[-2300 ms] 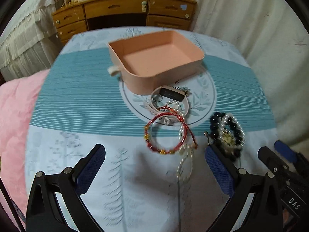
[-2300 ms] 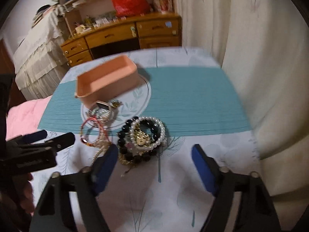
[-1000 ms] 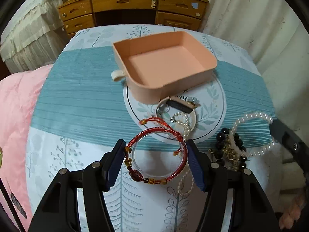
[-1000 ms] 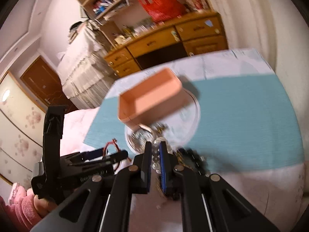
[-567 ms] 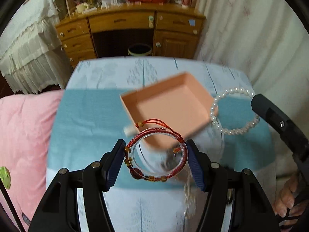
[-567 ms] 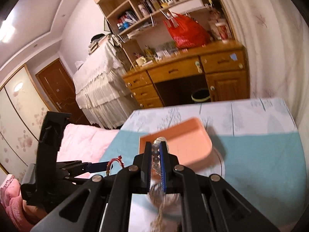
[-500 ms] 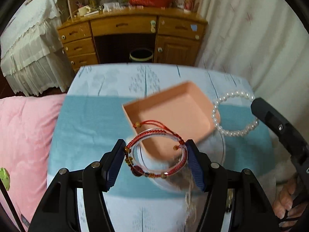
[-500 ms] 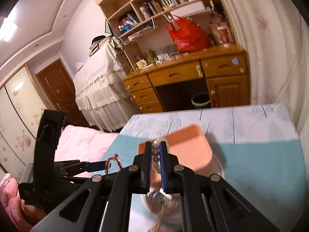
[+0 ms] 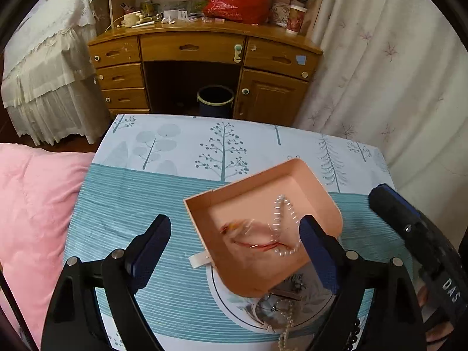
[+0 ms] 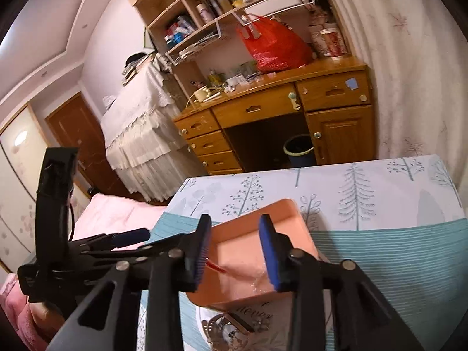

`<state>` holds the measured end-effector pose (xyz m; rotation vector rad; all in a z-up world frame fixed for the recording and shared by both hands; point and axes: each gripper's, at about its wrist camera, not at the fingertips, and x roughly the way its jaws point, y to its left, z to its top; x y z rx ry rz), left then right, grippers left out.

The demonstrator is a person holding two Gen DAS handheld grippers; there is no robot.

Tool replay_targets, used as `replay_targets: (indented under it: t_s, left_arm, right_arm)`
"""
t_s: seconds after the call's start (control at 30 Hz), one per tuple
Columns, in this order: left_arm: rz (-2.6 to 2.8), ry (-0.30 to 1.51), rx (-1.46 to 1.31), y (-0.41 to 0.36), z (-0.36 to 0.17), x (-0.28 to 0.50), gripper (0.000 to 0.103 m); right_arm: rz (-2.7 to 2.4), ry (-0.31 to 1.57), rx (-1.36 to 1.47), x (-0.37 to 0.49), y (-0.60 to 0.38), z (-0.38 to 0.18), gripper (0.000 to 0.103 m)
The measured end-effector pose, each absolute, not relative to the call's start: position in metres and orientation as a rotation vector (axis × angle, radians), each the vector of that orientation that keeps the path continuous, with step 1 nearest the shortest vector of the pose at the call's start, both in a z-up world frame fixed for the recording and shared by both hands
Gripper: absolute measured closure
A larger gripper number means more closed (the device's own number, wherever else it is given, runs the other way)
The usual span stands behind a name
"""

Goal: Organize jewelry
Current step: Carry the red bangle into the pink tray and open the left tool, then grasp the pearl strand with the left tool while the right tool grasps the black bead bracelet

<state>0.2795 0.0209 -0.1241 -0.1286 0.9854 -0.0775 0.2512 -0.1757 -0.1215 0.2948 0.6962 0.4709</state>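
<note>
A pink open tray (image 9: 204,204) stands on the table. Inside it a red cord bracelet (image 9: 254,244) and a white pearl bracelet (image 9: 280,210) appear blurred, in motion. My left gripper (image 9: 234,248) is open and empty above the tray's near side. My right gripper (image 10: 235,250) is open and empty above the same tray (image 10: 304,234), where the red bracelet (image 10: 216,266) shows between the fingers. More jewelry (image 9: 280,310), with a watch and pearl strands, lies on the table in front of the tray. It also shows in the right wrist view (image 10: 234,329).
The table has a teal-striped, tree-printed cloth (image 9: 131,199). A pink quilt (image 9: 32,204) lies to the left. A wooden desk (image 9: 201,67) with a dark bin (image 9: 216,101) under it stands beyond the table. A curtain (image 9: 380,73) hangs at the right.
Both grippers have opened. The red bracelet left the left gripper and the pearl bracelet left the right gripper; both are now in the pink tray. Both grippers came closer over the tray.
</note>
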Motion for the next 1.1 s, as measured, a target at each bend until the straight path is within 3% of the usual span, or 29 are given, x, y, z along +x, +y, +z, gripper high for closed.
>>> replay_targets:
  t_s: [0.33, 0.5, 0.7, 1.1]
  left_arm:
    - [-0.044, 1.012, -0.147, 0.021, -0.145, 0.247, 0.015]
    - [-0.034, 1.041, -0.103, 0.015, -0.157, 0.219, 0.015]
    - [-0.025, 1.126, -0.079, 0.012, -0.178, 0.184, 0.015]
    - [-0.082, 1.287, -0.096, -0.008, -0.209, 0.127, 0.015]
  right_arm:
    - [0.386, 0.757, 0.269, 0.231, -0.199, -0.134, 0.062]
    - [0.349, 0.77, 0.258, 0.207, -0.216, -0.14, 0.039]
    - [0.303, 0.812, 0.235, 0.172, -0.233, -0.15, 0.029]
    - [0.23, 1.033, 0.247, 0.099, -0.228, -0.199, 0.027]
